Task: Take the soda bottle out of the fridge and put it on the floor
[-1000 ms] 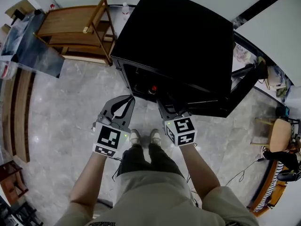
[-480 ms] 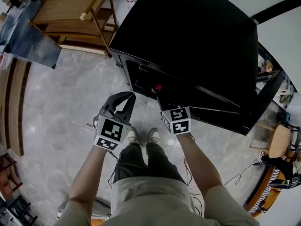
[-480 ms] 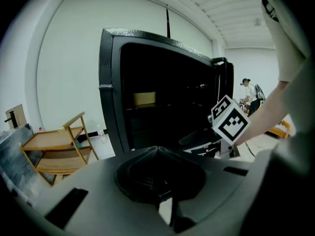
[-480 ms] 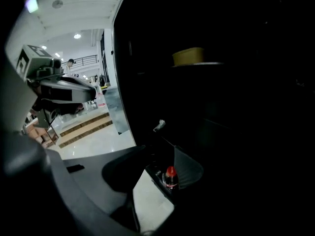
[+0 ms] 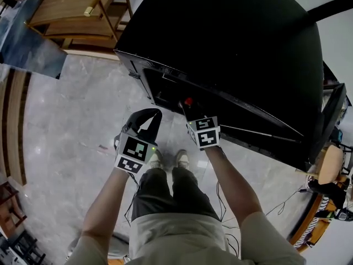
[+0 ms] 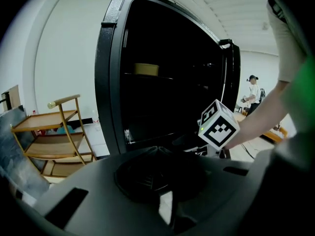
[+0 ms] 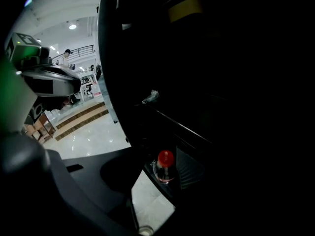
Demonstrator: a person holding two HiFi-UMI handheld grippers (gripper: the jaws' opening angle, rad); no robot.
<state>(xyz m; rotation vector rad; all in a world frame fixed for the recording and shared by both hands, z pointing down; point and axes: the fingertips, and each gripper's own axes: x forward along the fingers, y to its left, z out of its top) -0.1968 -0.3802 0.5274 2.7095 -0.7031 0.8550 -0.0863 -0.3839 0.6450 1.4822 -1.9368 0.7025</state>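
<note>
Sitting inside one black fridge [image 5: 231,43] is one red-capped soda bottle [image 7: 165,166].

Fridge [image 5: 231,37]: blk. Soda bottle [image 5: 188,101] cap: red. Floor [image 5: 66,131]: grey, marbled. Cart [image 5: 71,10], upper left: brown wood. Left tool [image 5: 156,114] cube: blk & white squares.

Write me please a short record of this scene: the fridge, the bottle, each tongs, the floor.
fridge: black, door open
bottle: red cap, upright, low inside the fridge
left tongs: shut, empty
right tongs: open, jaws have just been opening; bottle ahead of them, not gripped
floor: grey stone
wooden cart: beside the fridge
</note>
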